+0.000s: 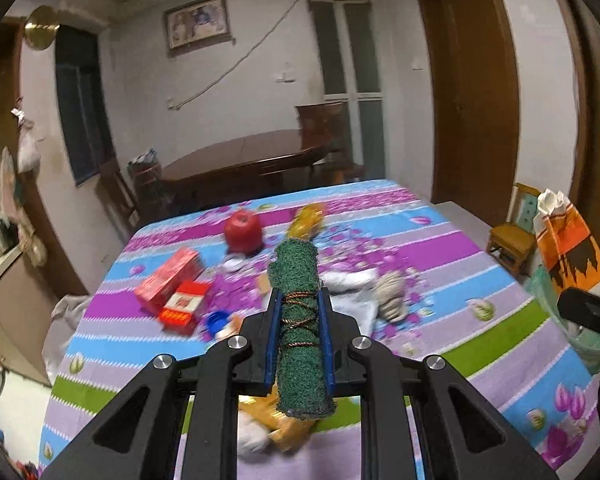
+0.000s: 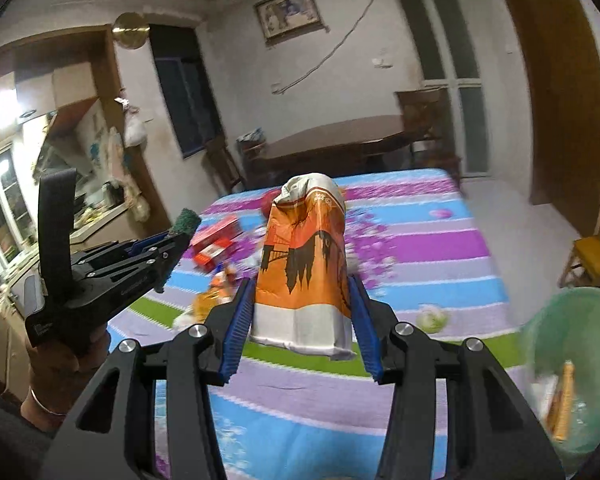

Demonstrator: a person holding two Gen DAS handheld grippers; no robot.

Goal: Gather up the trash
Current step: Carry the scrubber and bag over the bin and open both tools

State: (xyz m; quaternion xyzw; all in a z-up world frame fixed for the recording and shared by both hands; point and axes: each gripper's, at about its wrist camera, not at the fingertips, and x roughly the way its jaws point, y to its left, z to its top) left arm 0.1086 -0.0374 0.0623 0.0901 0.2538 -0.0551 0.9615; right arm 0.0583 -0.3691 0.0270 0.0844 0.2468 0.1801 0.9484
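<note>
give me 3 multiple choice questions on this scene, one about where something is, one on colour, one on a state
1. Where is the red apple-shaped thing?
A. on the striped tablecloth
B. in the green bag
C. on the chair

2. What colour is the roll in the left gripper?
A. red
B. green
C. white

3. What is the right gripper doing?
A. hanging open and empty
B. holding an orange and white packet
C. resting on the table

Answers: 1 A, it sits on the cloth; 2 B, green, wire-bound; 3 B, packet stands between its fingers.

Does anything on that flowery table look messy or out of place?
Yes. Litter is scattered over the tablecloth: two red boxes lie tilted against each other, a blue bottle cap sits loose beside them, and a crumpled orange wrapper lies near the front edge.
</note>
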